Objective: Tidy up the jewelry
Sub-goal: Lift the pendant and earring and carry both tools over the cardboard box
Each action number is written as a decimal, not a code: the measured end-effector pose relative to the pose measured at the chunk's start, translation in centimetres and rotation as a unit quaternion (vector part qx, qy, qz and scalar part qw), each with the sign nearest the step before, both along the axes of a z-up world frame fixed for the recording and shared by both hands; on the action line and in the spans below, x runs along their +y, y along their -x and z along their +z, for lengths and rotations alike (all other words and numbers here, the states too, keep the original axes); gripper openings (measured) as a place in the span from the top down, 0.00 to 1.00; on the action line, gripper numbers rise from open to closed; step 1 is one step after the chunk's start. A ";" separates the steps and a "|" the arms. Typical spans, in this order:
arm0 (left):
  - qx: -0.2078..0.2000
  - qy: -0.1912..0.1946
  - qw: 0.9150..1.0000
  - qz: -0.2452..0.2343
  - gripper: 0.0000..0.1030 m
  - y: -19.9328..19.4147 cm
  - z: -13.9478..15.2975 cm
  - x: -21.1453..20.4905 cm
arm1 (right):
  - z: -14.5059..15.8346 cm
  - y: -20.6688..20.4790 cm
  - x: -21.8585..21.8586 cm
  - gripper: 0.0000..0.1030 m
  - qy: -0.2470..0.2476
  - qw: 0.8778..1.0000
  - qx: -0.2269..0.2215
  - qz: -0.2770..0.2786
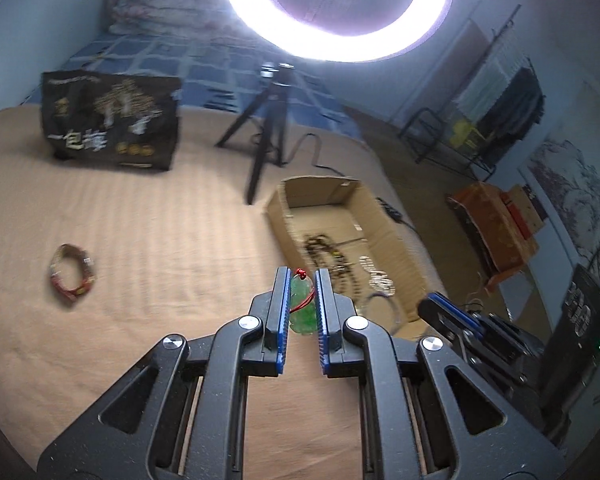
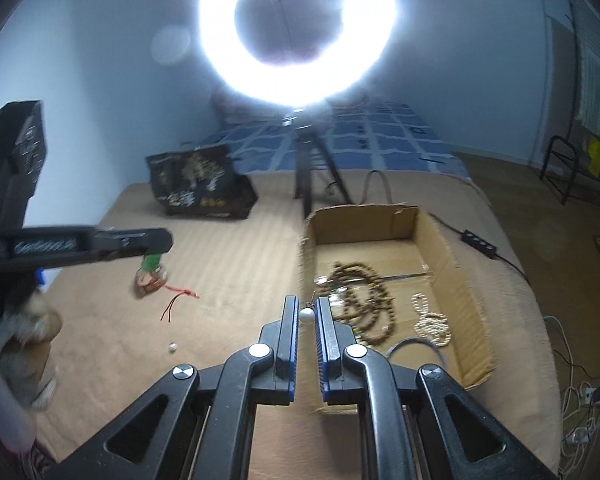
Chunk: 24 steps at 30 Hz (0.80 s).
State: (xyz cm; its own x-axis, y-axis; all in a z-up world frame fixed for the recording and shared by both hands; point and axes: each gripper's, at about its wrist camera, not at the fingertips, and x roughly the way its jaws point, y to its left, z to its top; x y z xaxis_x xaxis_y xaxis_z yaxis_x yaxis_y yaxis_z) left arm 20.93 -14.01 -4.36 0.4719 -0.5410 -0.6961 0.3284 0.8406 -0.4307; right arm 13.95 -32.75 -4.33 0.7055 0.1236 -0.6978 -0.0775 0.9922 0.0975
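Green pendant [image 1: 302,307] pinched inside left claw [image 1: 303,280].

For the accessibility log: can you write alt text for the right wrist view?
The right gripper pinches a small pearl earring beside an open cardboard box holding bead necklaces. At left, the left gripper carries a green pendant above the tan bedspread.

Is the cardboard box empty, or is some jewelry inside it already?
Not empty. The cardboard box is open on top and holds a brown bead necklace and a pale bead strand.
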 end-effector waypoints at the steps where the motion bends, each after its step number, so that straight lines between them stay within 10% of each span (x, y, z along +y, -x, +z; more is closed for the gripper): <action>1: 0.000 0.002 1.000 -0.003 0.90 0.0 0.0 -0.5 | 0.0 -0.1 -0.5 0.94 -0.003 1.000 0.000 -0.004; 24: 0.044 0.042 0.996 -0.064 0.90 -0.5 -2.9 -10.6 | -4.6 -4.6 -8.3 0.94 -0.008 0.996 0.051 -0.077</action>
State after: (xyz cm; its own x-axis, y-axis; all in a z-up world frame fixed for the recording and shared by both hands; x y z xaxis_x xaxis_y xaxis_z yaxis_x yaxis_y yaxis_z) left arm 21.48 -24.60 -7.27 0.3334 -0.6515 -0.6815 0.3884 0.7535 -0.5304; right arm 18.51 -41.09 -8.95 0.6430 0.0313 -0.7652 0.0855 0.9900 0.1123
